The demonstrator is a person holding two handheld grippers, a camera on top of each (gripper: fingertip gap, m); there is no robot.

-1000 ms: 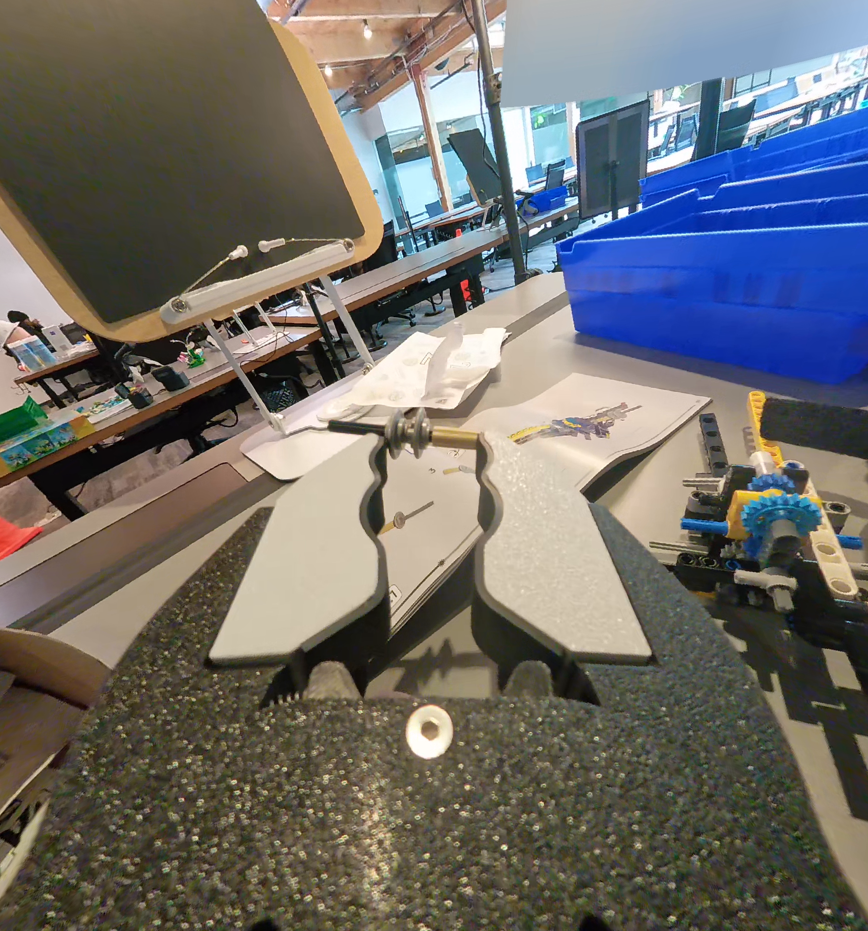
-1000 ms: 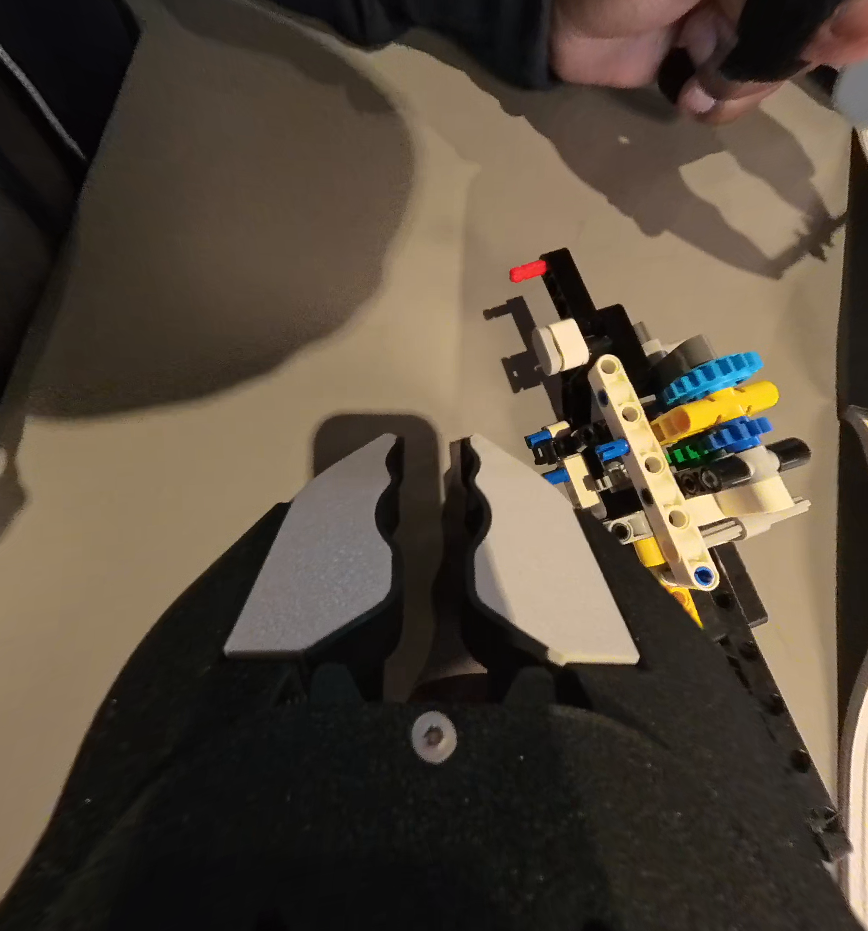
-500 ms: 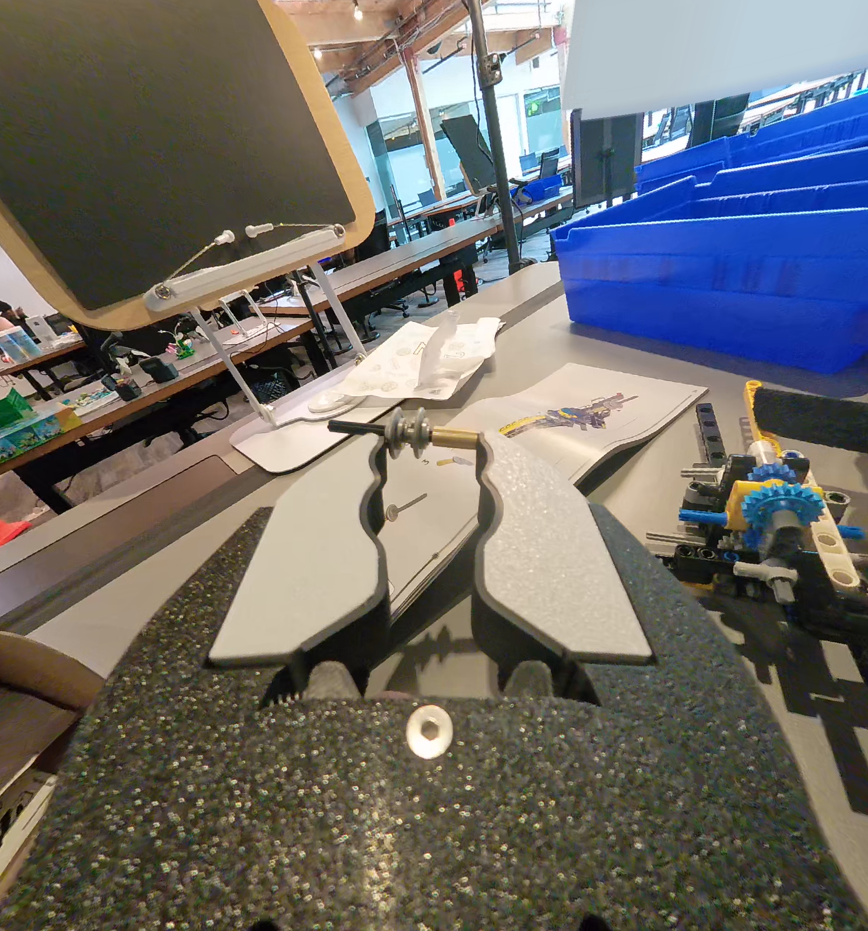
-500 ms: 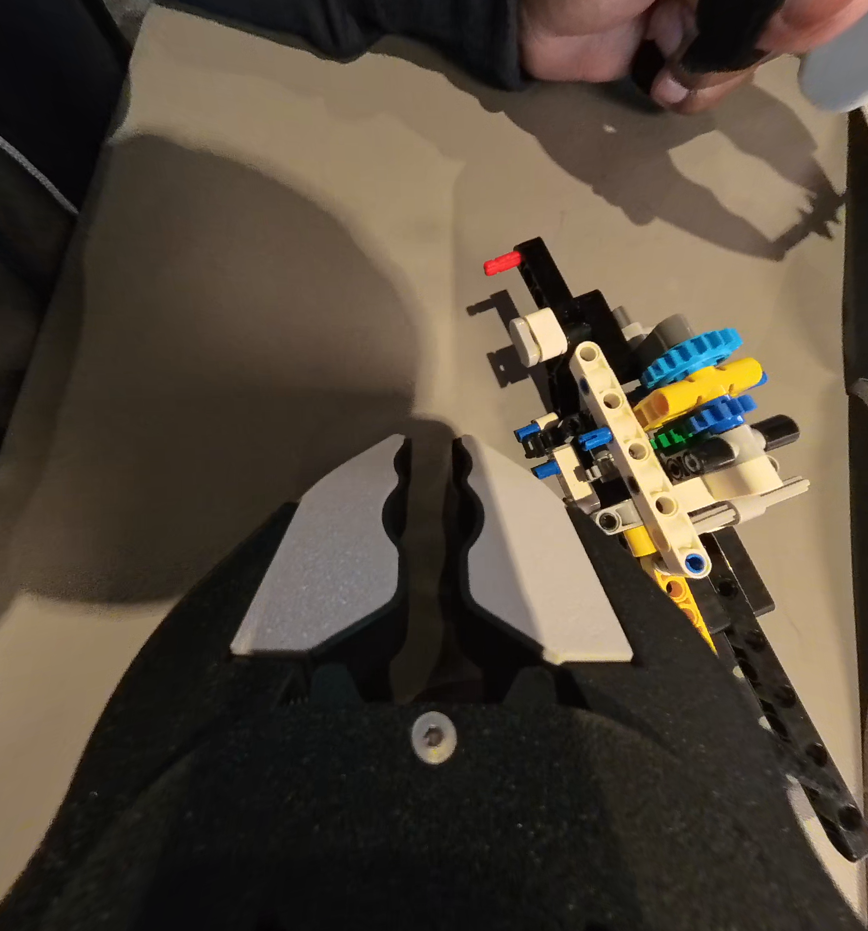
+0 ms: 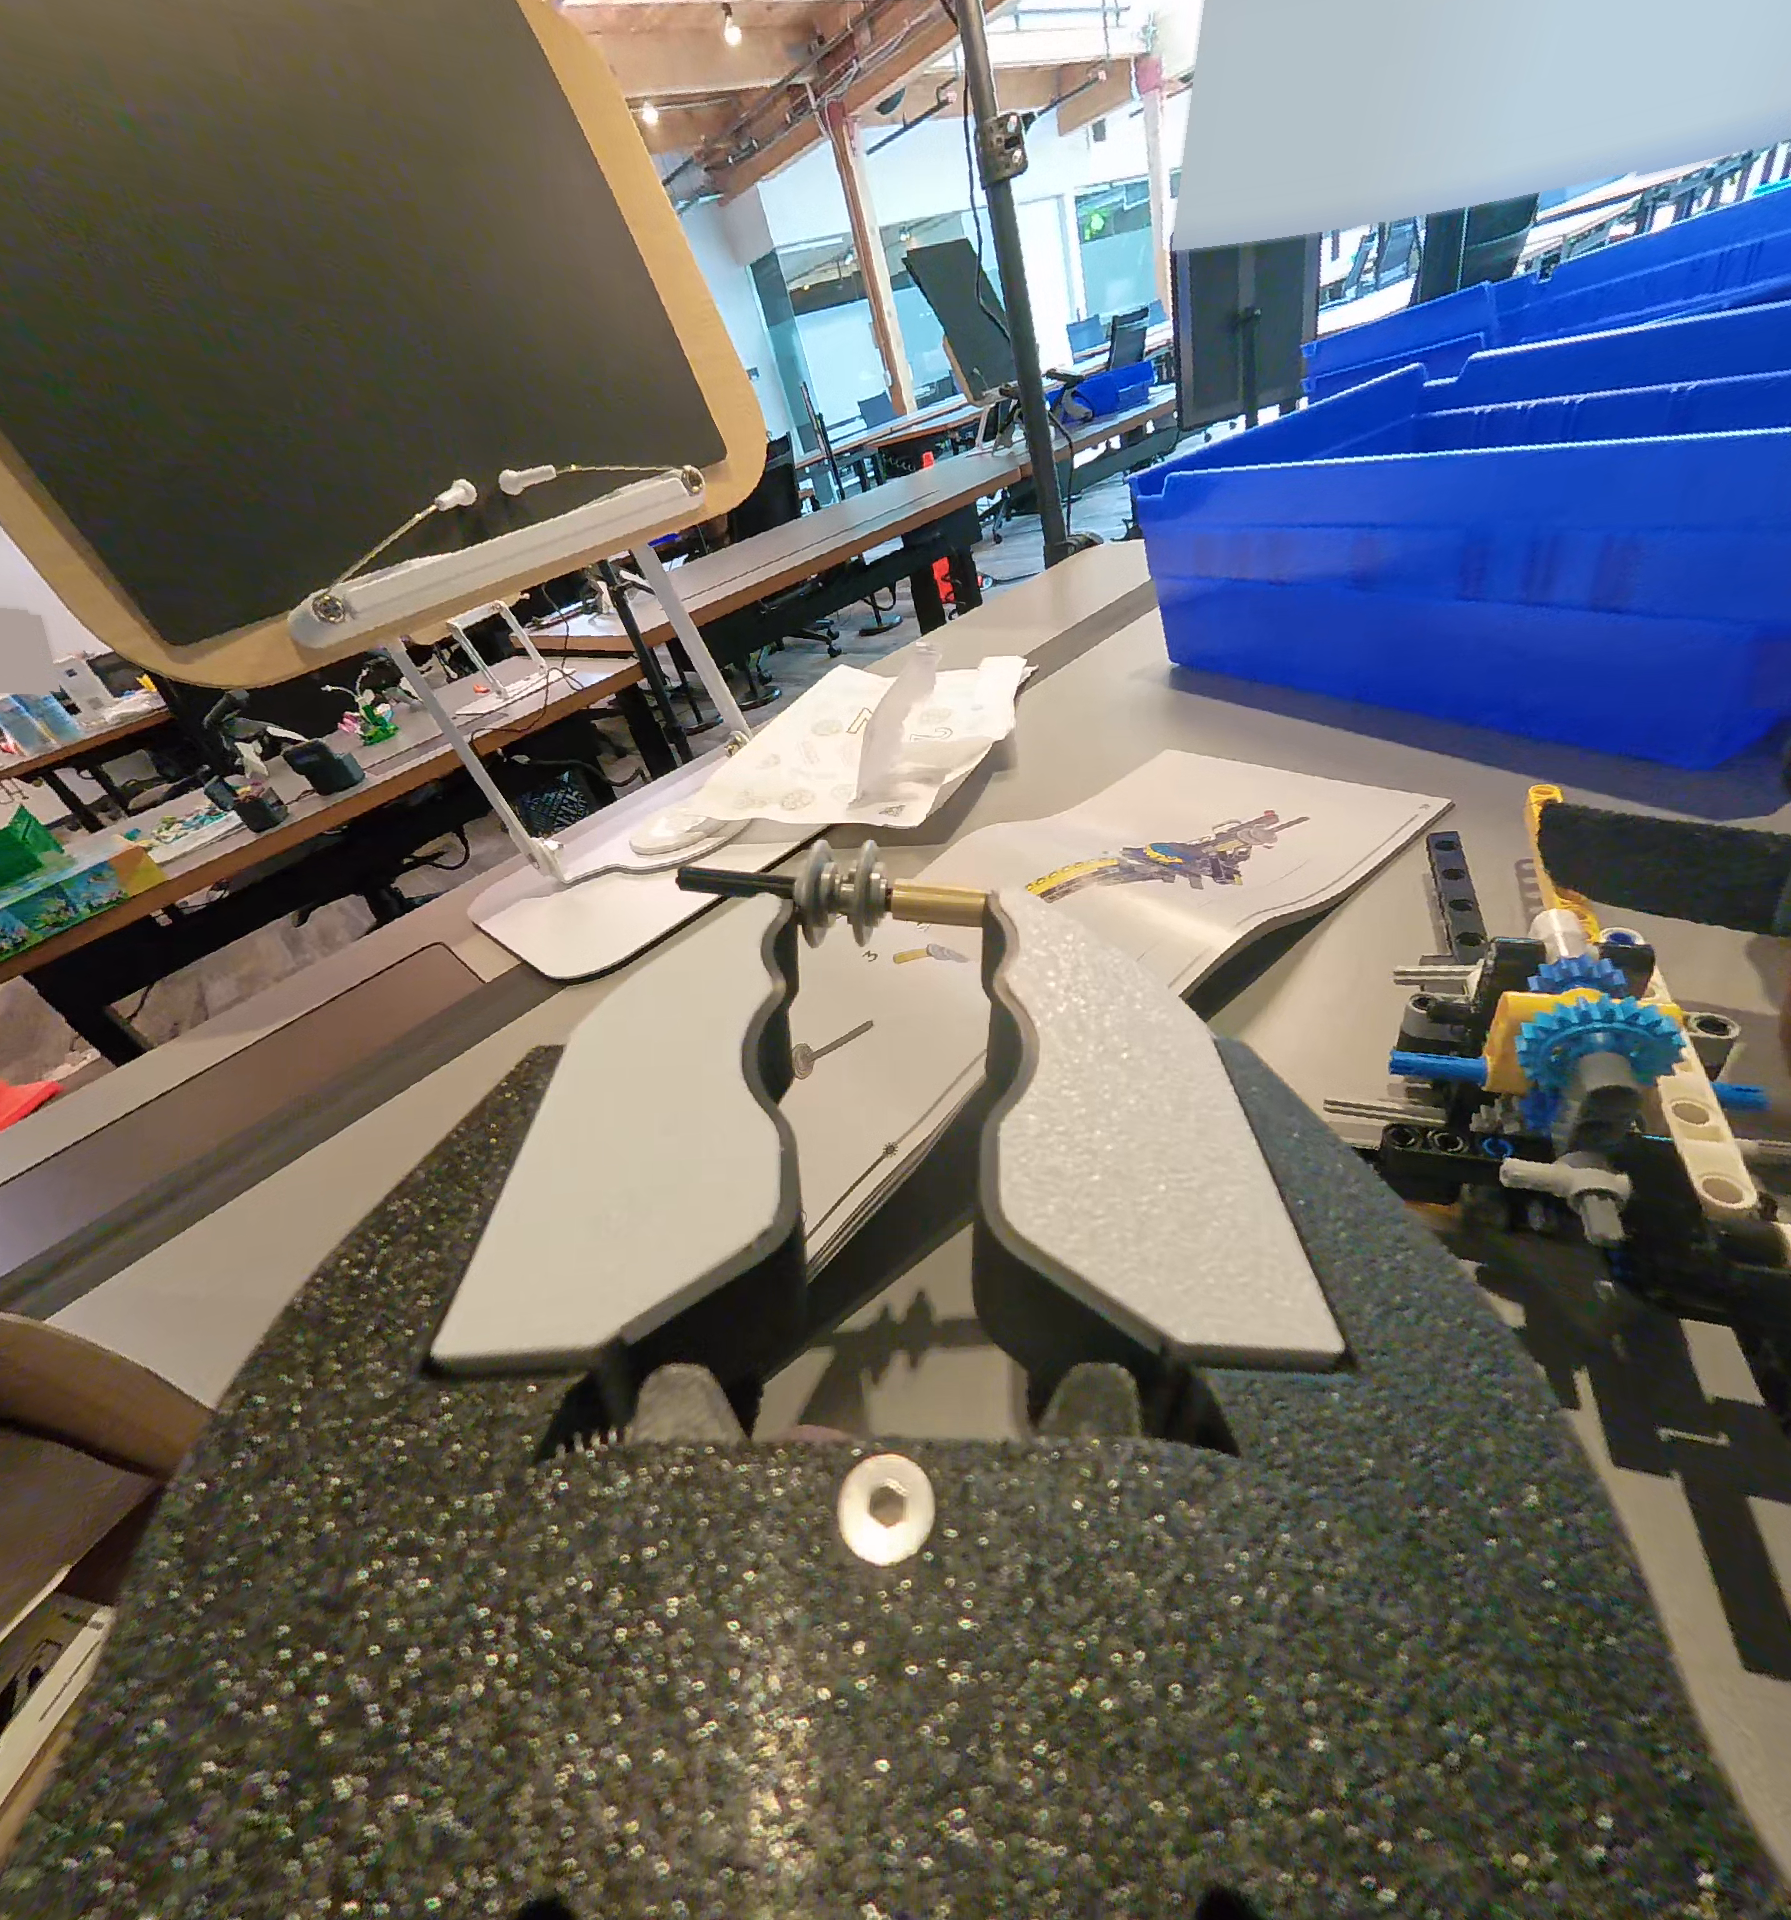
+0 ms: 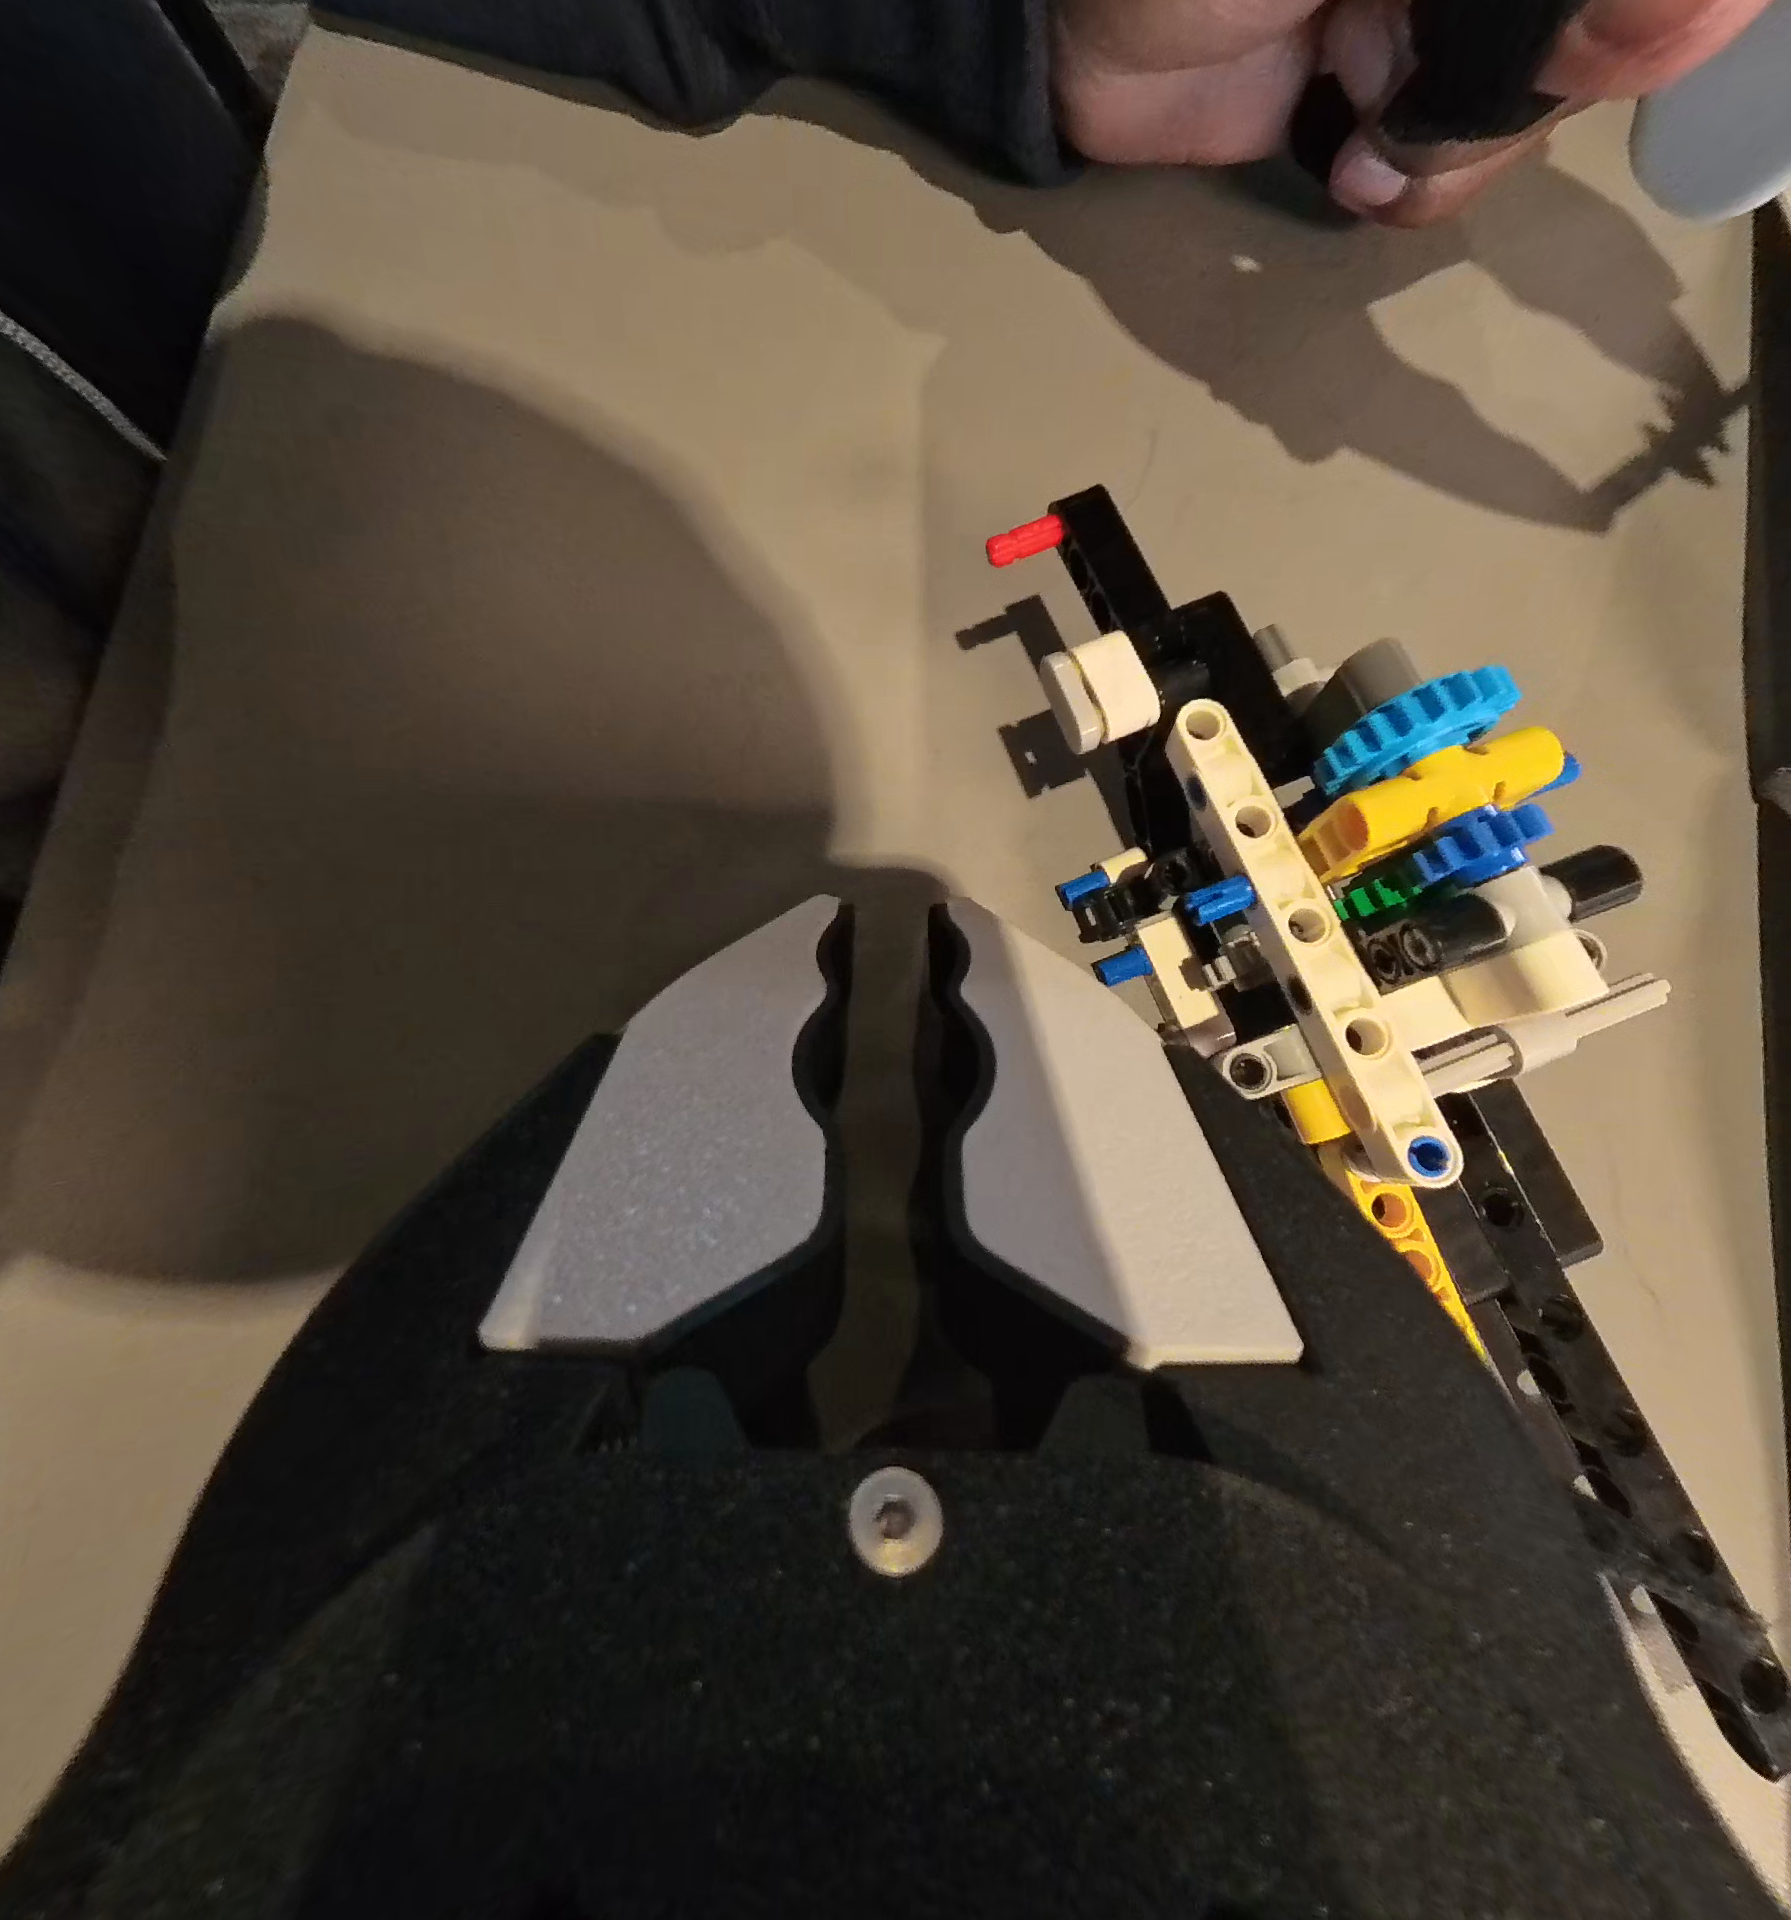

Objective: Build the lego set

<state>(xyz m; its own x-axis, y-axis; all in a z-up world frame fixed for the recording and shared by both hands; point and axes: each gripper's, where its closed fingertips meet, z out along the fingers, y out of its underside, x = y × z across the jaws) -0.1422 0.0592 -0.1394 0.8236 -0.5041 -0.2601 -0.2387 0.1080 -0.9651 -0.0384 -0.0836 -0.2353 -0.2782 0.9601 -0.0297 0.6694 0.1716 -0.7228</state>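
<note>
Left gripper: clamped on axle piece above open booklet.
Right gripper: fingers slightly apart, empty.
Right of it: lego model.
Far: blue bins.

**Around the workbench**

Blue plastic bins stand in rows at the grey table's far right. A dark board with a tan rim leans on a white stand at left. Beyond, long desks fill an open office.
</note>
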